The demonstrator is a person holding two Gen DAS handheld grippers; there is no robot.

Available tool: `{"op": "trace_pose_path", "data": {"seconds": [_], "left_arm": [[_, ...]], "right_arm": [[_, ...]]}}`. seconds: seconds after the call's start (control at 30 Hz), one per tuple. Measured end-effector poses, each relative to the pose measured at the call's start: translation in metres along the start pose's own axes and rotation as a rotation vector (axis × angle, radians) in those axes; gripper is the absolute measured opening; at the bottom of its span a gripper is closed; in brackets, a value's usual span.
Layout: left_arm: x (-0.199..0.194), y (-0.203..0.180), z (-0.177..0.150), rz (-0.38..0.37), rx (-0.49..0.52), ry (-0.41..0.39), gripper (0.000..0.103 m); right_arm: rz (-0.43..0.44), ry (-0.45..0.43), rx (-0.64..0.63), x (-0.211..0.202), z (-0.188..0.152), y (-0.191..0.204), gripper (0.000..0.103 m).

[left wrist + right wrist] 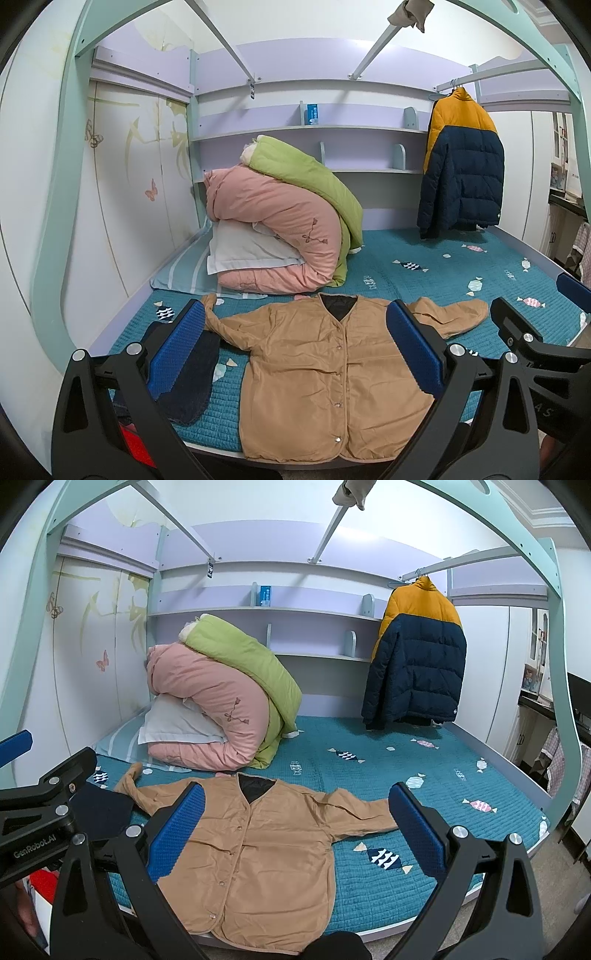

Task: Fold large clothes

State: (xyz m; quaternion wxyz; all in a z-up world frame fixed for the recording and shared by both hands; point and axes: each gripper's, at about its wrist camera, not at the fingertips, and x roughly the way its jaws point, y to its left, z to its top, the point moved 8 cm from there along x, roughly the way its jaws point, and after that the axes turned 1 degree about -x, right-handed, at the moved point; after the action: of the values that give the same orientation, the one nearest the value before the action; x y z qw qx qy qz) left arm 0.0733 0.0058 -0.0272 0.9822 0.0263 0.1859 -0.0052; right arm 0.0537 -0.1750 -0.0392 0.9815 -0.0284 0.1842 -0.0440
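Left gripper (295, 354): fingers spread wide, blue pads (177, 350) facing inward, nothing between them — held above the near edge of the bed.
Right gripper (295, 834): fingers likewise spread wide and empty, blue pads (417, 834) apart, held above the same edge, to the right of the left one.
Tan jacket (325, 376): lies flat on the teal bedspread (424, 273), front up, snaps closed, collar away from the grippers, hem at the near edge; both sleeves lie outward.
Dark garment (192, 376): on the bedspread, just beside the jacket's left sleeve.
Bedding pile (280, 218): pink and green quilts over a white pillow, at the far left of the bed, well apart from the jacket.
Puffer coat (461, 166): yellow and navy — hangs from a rail at the far right.
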Motion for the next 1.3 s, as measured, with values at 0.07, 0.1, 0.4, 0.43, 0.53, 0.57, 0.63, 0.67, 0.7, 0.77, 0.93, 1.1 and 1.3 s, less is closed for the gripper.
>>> {"op": "trace_pose_path", "data": {"seconds": [0.07, 0.1, 0.4, 0.43, 0.53, 0.57, 0.63, 0.67, 0.7, 0.77, 0.93, 1.1, 1.3], "left_arm": [[0.0, -0.002, 0.0, 0.0, 0.0, -0.001, 0.098], [0.0, -0.001, 0.0, 0.0, 0.001, -0.001, 0.098], [-0.002, -0.007, 0.0, 0.003, 0.001, -0.005, 0.098], [-0.002, -0.007, 0.0, 0.003, 0.0, -0.005, 0.098], [-0.002, -0.008, -0.001, 0.003, 0.001, -0.004, 0.098], [-0.002, -0.008, -0.001, 0.003, 0.001, -0.005, 0.098], [-0.002, -0.008, -0.001, 0.002, 0.0, -0.004, 0.098], [-0.002, -0.008, -0.001, 0.002, 0.0, -0.004, 0.098], [-0.001, -0.008, -0.001, 0.002, 0.0, -0.003, 0.098], [-0.002, -0.008, -0.001, 0.003, 0.001, -0.003, 0.098], [0.0, -0.007, -0.004, 0.006, 0.001, 0.0, 0.098], [0.004, -0.005, -0.011, 0.007, -0.001, 0.01, 0.098], [0.012, -0.004, -0.014, 0.01, 0.004, 0.024, 0.098]], "right_arm": [[-0.002, -0.001, -0.002, 0.0, 0.0, 0.0, 0.096], [-0.001, 0.0, -0.001, 0.0, 0.0, 0.0, 0.096], [-0.002, 0.001, -0.002, 0.0, -0.002, 0.001, 0.096], [-0.001, 0.001, -0.002, 0.0, -0.002, 0.001, 0.096], [0.0, 0.003, 0.0, 0.001, -0.003, 0.001, 0.096], [-0.001, 0.002, -0.001, 0.001, -0.003, 0.001, 0.096], [-0.001, 0.002, -0.002, 0.001, -0.004, 0.001, 0.096], [-0.001, 0.003, -0.002, 0.001, -0.005, 0.001, 0.096], [-0.002, 0.004, -0.002, 0.002, -0.007, 0.002, 0.096], [-0.004, 0.007, -0.003, 0.003, -0.01, 0.002, 0.096], [-0.002, 0.01, -0.001, 0.006, -0.012, 0.001, 0.096], [-0.002, 0.013, 0.0, 0.006, -0.016, 0.002, 0.096], [0.0, 0.03, 0.003, 0.015, -0.022, 0.003, 0.096]]}}
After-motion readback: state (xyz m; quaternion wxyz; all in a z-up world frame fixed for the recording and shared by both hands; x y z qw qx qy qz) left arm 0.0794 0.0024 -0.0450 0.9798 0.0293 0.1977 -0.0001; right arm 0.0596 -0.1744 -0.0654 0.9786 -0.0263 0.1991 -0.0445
